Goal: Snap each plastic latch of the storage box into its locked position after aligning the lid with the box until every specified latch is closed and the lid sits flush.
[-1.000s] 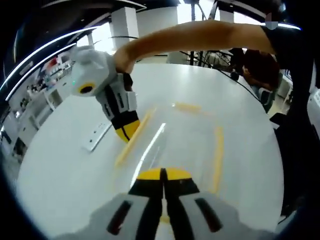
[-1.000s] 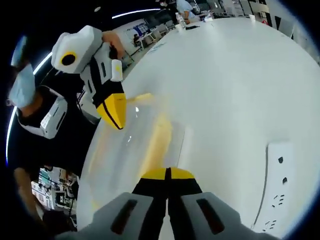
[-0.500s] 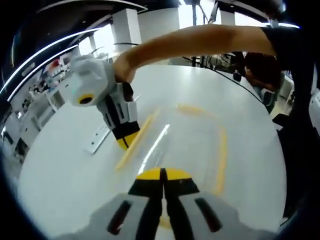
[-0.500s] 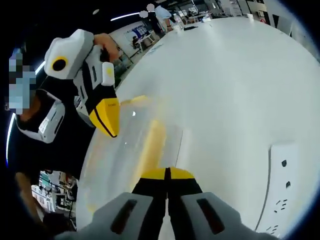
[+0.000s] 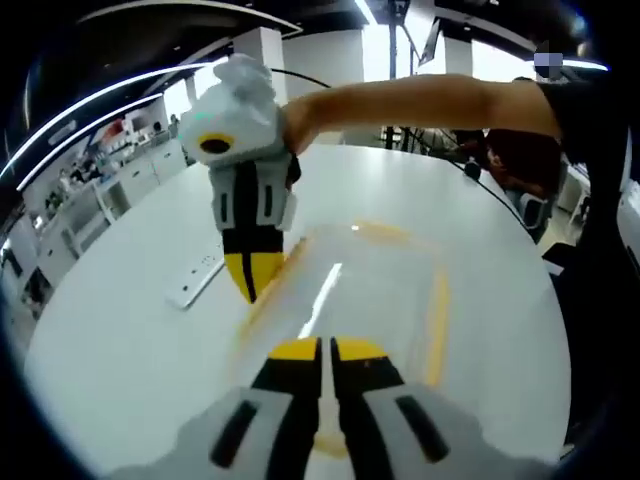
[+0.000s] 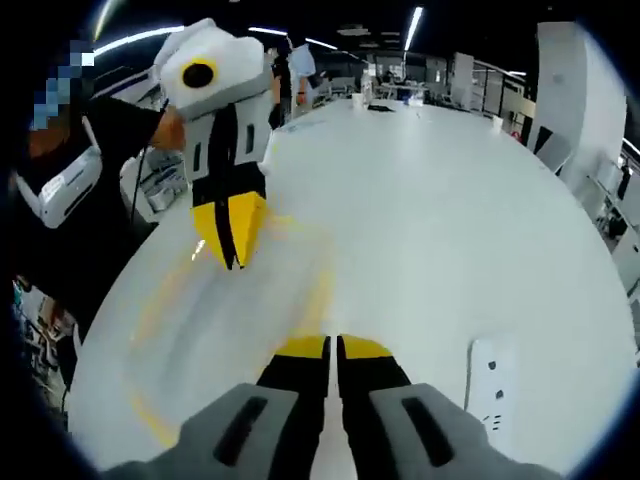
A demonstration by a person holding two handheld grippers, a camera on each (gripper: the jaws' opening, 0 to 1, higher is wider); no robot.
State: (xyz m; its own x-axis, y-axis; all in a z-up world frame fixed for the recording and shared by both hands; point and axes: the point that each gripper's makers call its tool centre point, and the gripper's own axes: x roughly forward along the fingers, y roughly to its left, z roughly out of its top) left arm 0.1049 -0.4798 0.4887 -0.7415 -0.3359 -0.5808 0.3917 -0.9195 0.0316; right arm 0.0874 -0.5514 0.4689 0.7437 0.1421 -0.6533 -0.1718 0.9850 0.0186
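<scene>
Left gripper view: storage box [image 5: 350,290] lies just beyond left claw [image 5: 326,350].

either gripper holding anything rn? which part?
Nothing held. Left gripper and right gripper both have jaws shut with nothing between them, poised over the clear storage box lid with its yellow latches.

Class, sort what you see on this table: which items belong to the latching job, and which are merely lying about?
Job:
storage box with clear lid
yellow latches
left gripper
right gripper

Lying about:
white power strip
items at the table's far end
</scene>
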